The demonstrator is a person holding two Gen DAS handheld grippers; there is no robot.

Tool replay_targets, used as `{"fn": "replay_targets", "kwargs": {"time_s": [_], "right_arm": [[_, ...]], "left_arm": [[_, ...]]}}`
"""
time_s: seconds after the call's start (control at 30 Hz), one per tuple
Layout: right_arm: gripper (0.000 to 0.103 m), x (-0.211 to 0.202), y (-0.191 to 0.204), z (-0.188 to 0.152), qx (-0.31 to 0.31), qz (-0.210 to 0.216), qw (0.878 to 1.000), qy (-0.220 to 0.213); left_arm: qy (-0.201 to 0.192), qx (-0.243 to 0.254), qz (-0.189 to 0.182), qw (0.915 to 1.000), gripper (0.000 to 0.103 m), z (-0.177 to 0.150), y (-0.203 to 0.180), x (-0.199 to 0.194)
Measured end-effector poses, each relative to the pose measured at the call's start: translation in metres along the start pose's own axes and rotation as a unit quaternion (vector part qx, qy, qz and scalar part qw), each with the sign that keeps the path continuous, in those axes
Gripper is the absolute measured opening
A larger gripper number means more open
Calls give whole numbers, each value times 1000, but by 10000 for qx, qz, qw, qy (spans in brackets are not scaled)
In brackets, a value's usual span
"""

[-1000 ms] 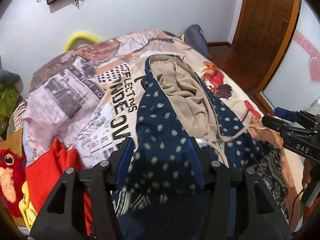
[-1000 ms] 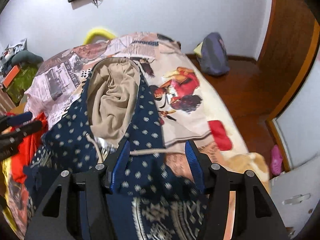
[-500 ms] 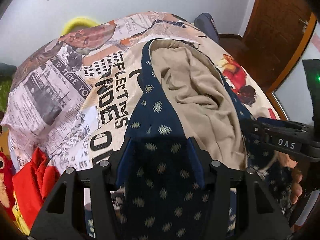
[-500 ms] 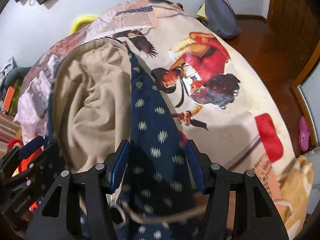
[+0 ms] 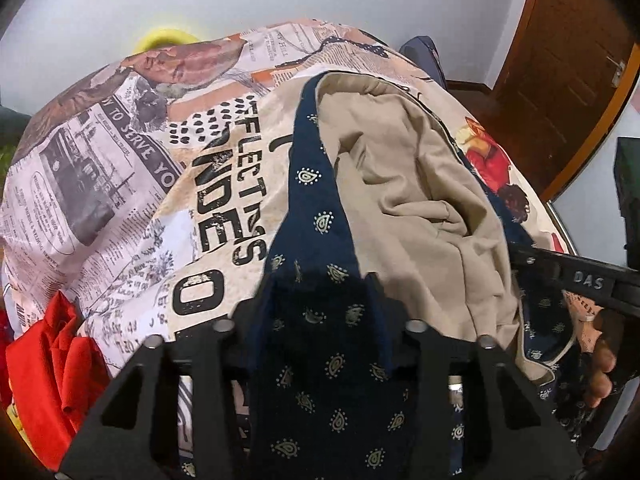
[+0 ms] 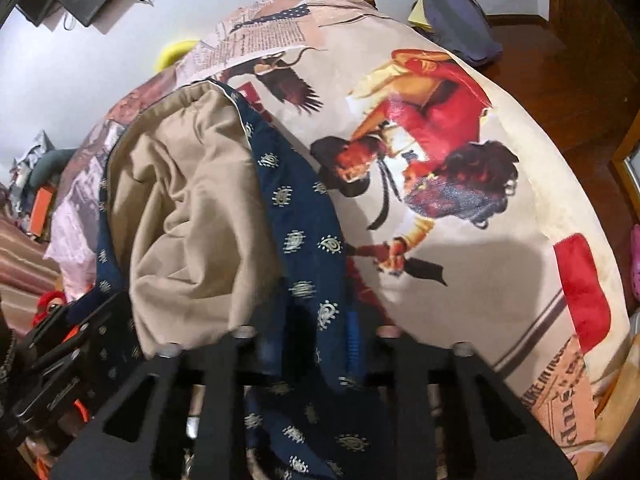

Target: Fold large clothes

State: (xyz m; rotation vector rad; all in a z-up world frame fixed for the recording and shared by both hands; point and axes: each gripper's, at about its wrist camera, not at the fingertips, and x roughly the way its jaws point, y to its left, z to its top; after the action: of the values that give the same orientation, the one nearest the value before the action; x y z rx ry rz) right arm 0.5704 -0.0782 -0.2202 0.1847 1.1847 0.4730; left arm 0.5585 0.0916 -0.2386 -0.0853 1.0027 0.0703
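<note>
Both grippers hold the navy garment [image 5: 320,216] by its near edge, its beige lining [image 5: 416,200] showing, the far end lying on the printed bed [image 5: 120,184]. The left gripper [image 5: 320,304] has its jaws clamped on one side of the cloth; the right gripper [image 6: 310,332] has its jaws closed on the other.

My navy garment [image 5: 320,264] with small pale paisley motifs lies stretched on the bed, its beige lining [image 5: 412,184] exposed and rumpled. From my left camera, its far end points to 12 o'clock; the near edge drapes toward 6.
</note>
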Motion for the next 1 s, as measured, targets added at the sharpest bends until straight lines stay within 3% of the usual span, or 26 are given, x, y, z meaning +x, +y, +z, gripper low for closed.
{"fn": "replay_targets", "kwargs": {"time_s": [0.1, 0.17, 0.37, 0.67, 1.0], "right_arm": [[11, -14, 3, -4, -83, 69, 9998, -151], [11, -28, 9, -8, -227, 114, 9993, -271], [9, -87, 35, -25, -956, 161, 9931, -655], [9, -156, 55, -63, -1342, 452, 9860, -875], [9, -194, 66, -144, -1802, 401, 9804, -690]], "left_arm": [[-3, -88, -100, 9999, 12, -2, 5, -5], [17, -121, -201, 9997, 10, -4, 8, -12], [-148, 264, -314, 9990, 8, -14, 7, -66], [-464, 445, -855, 9943, 8, -38, -2, -172], [-310, 559, -1097, 9919, 8, -105, -7, -220]]}}
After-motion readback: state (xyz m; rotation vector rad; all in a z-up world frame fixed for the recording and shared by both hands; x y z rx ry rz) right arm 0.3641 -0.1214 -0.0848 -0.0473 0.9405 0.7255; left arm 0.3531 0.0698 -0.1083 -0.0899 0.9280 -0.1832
